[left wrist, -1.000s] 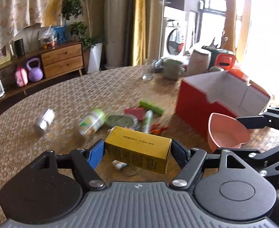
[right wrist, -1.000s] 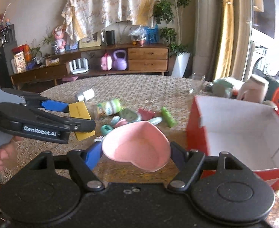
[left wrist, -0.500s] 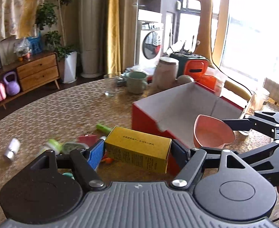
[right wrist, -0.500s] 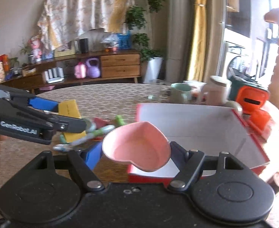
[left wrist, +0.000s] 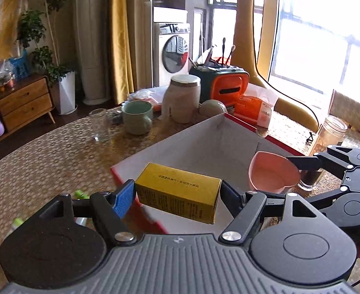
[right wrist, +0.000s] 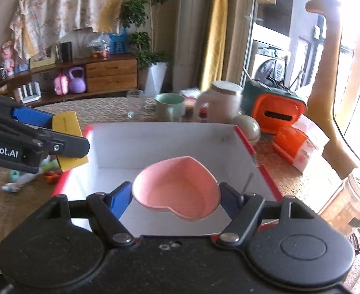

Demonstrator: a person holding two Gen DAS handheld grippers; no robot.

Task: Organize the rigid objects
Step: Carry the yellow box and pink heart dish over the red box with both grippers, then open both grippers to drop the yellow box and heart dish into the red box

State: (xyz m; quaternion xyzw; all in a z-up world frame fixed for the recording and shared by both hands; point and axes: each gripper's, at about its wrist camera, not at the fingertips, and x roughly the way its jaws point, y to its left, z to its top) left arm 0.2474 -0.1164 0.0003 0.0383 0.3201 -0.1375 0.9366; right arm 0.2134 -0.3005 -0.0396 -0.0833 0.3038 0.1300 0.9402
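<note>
Above the red box point(right wrist: 265, 171), whose smooth pale inner walls form a square-cornered well on the woven, pebbly-textured tabletop point(left wrist: 45, 161), both claws hang with their loads. The left claw point(left wrist: 177, 193) pinches a yellow carton point(left wrist: 180, 192) end to end between its pads, one of them blue and ribbed; the carton is a matte cardboard block with sharp edges and fine dark print along its top and side, tilted slightly and hovering over the box's near left corner. In the right wrist view the same carton point(right wrist: 68, 137) shows as a yellow slab jutting from the black, hinged left claw point(right wrist: 65, 144) at the box's left rim. The right claw point(right wrist: 176, 196) grips a pink heart-shaped dish point(right wrist: 177, 189) by its two sides, a shallow, smooth, glossy bowl with a rounded rim, held level over the middle of the box. From the left wrist view the dish point(left wrist: 273, 175) sits over the box's right side. Beyond the box stand a rounded celadon mug point(left wrist: 137, 117), a clear glass tumbler point(left wrist: 99, 125), a cream ceramic jar point(left wrist: 181, 100) with a flat lid, and an orange plastic case point(left wrist: 231, 88). Small blurred items lie scattered on the tabletop left of the box.
</note>
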